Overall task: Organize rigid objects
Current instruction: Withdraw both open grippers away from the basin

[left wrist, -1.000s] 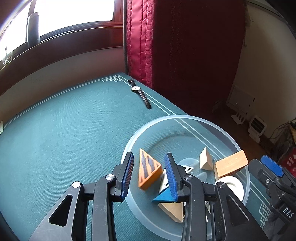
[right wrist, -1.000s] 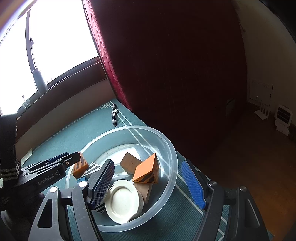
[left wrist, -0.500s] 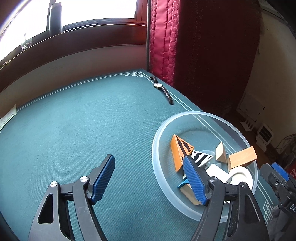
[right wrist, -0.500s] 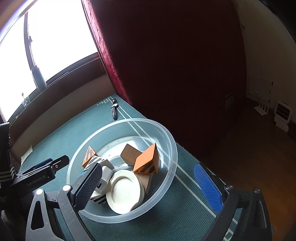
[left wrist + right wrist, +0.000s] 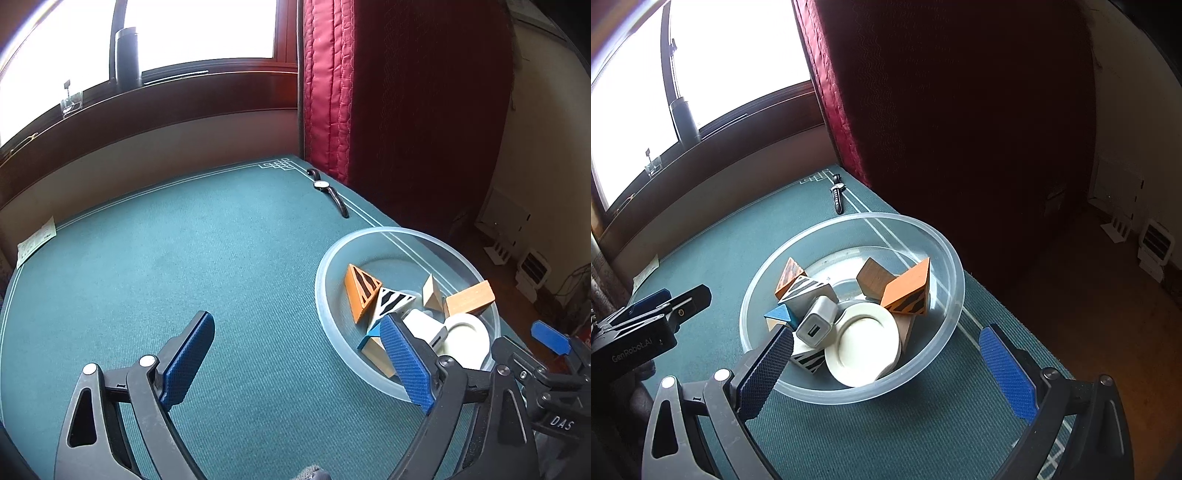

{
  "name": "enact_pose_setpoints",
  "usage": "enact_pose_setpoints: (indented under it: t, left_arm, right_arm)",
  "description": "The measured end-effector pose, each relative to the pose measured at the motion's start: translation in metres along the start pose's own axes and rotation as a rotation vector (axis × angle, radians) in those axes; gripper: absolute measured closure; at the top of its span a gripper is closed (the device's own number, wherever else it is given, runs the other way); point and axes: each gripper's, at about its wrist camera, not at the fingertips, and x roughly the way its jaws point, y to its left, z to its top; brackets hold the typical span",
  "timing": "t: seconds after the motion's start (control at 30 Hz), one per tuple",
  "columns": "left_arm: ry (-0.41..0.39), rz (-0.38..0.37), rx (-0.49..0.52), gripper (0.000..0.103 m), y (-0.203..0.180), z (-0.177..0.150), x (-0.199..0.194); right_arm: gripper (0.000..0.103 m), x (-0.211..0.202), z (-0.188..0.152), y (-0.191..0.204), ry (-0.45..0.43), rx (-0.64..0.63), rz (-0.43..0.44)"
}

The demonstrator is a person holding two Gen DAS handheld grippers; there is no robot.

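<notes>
- I am holding the left tongs (image 5: 295, 363) wide apart and empty above the green counter (image 5: 207, 266), beside the clear plastic bowl (image 5: 373, 376). One blue ribbed pad is overlapping the bowl's near rim in my view.
- I am keeping the right tongs (image 5: 886, 363) spread just as wide, gripping nothing, with the bowl sitting between the pads.
- I am judging the gathering nearly finished: the blocks are lying piled inside the bowl, and nothing is clamped.
- For any next pick I would be approaching from above, closing on flat parallel faces, since the sloped wedge sides could be squeezing out of the pads.
- The white USB charger cube (image 5: 816, 321) is leaning on a smooth, glossy cream saucer (image 5: 862, 345) that is tilting against the bowl wall.
- A black-and-white striped wedge (image 5: 391, 302) and an orange wedge with black stripes (image 5: 360, 291) are lying together by the left wall. They look like painted wood, hard and matte.
- A plain brown wooden block (image 5: 873, 278) and an orange tiger-striped block (image 5: 908, 290) are resting on the far side.
- Farther off, a wristwatch (image 5: 328, 192) is lying alone on the woven felt-like counter near the red quilted curtain (image 5: 328, 92), well apart from the bowl. I am taking it as the likely leftover item.
</notes>
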Motion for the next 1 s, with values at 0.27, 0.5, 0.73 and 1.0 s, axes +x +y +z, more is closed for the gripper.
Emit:
enact_pose_setpoints:
  t: [0.27, 0.5, 0.73, 1.0]
  left_arm:
    - [-0.036, -0.009, 0.007, 0.005, -0.003, -0.001, -0.018]
    - [-0.064, 0.015, 0.050, 0.003, -0.011, -0.002, -0.027]
    - [-0.063, 0.041, 0.095, 0.003, -0.025, -0.006, -0.028]
    - [-0.024, 0.009, 0.092, 0.003, -0.029, -0.010, -0.022]
  right_arm:
    - [0.001, -0.010, -0.001, 0.016, -0.001, -0.060, -0.022]
    - [0.001, -0.010, -0.002, 0.023, 0.018, -0.097, -0.056]
    - [0.000, -0.006, -0.005, 0.019, 0.039, -0.103, -0.086]
    - [0.000, -0.001, -0.007, 0.017, 0.058, -0.114, -0.097]
